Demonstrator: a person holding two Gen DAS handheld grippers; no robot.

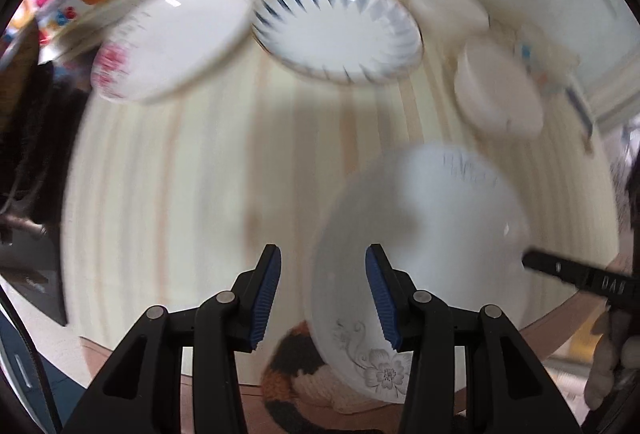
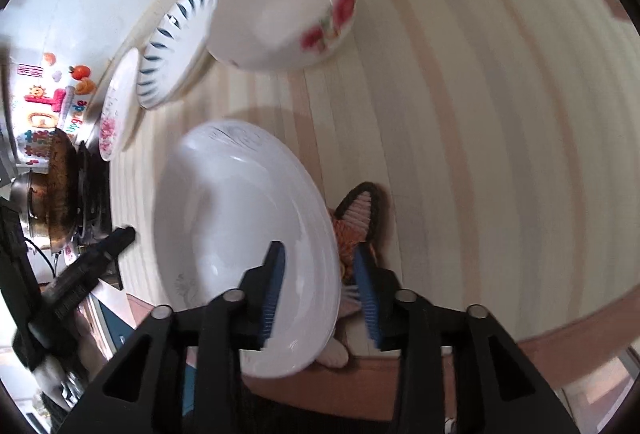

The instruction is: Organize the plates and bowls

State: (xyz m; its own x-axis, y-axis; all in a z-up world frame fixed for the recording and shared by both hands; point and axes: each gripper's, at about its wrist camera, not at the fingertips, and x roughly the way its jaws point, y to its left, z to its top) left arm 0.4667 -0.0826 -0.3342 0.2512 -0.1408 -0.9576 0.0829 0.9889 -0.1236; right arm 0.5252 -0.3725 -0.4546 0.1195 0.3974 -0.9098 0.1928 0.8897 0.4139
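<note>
Right claw: my fingers straddle the near rim of the flower-edged plate, one inside, one outside; whether they bite I cannot tell.
Left claw: spread wide, holding nothing, beside that plate's rim.
Plate: at the counter edge, partly overhanging, lying on a knitted coaster.
Beyond the plate: red-flowered bowl, blue-striped plate, pink-patterned plate.
Risk: a one-rim pinch may let the glossy plate tilt and slip off the edge.
Risk: lifting could drag the coaster along.
</note>
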